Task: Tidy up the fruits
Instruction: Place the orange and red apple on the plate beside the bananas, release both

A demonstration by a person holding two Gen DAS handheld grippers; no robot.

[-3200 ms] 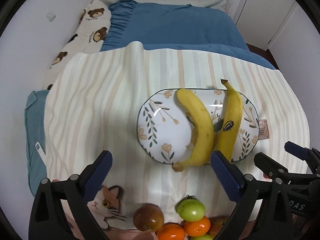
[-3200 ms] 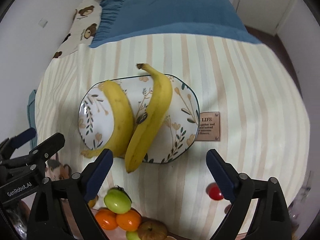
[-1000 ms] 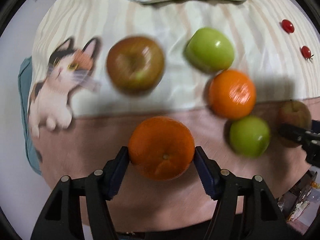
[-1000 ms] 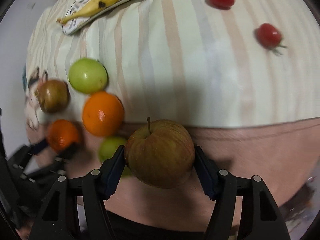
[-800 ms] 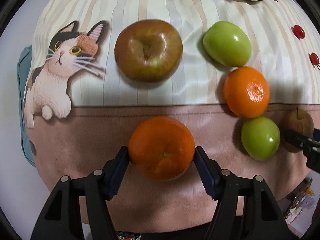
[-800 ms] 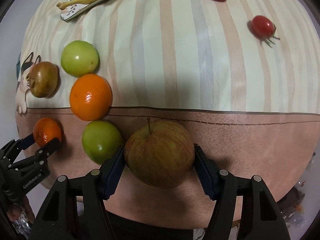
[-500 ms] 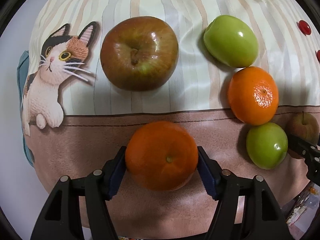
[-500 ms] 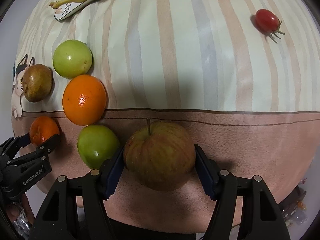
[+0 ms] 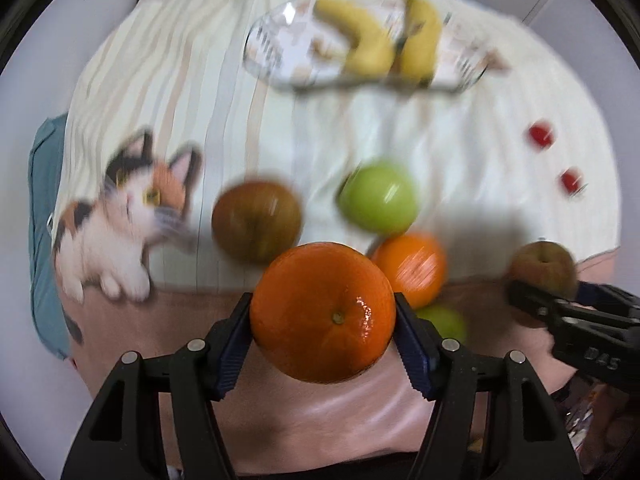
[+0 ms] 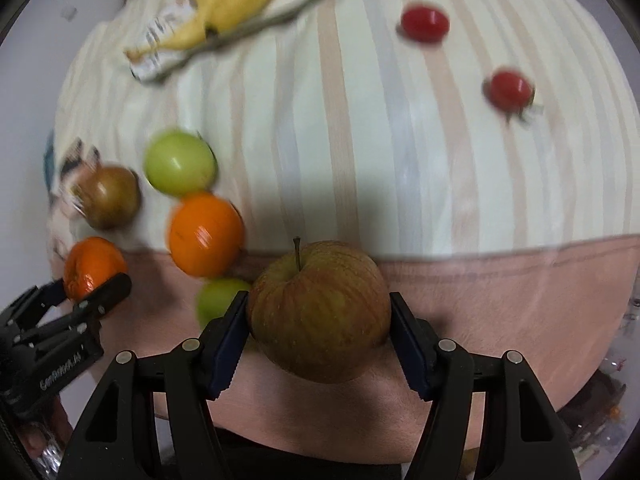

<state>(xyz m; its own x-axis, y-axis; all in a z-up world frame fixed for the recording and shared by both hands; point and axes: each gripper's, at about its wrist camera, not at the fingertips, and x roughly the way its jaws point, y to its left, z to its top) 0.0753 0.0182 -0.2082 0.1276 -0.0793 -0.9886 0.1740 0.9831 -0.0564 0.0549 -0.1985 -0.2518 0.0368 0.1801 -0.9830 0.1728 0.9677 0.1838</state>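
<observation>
My left gripper (image 9: 323,336) is shut on an orange (image 9: 323,312) and holds it above the cloth. My right gripper (image 10: 319,332) is shut on a yellow-red apple (image 10: 319,310), also lifted; that apple shows in the left wrist view (image 9: 542,270). On the cloth lie a brown apple (image 9: 256,220), a green apple (image 9: 378,196), a second orange (image 9: 412,268) and a small green fruit (image 9: 444,322). A flowered plate (image 9: 280,52) at the far side holds two bananas (image 9: 356,40).
Two red cherry tomatoes (image 10: 425,22) (image 10: 511,90) lie on the striped cloth (image 10: 360,140) to the right. A cat picture (image 9: 124,216) is printed at the cloth's left. A blue bed and a white door lie beyond the plate.
Both grippers have risen and tilted up with their fruit, so the plate and bananas have come back into view. The views are blurred by motion.
</observation>
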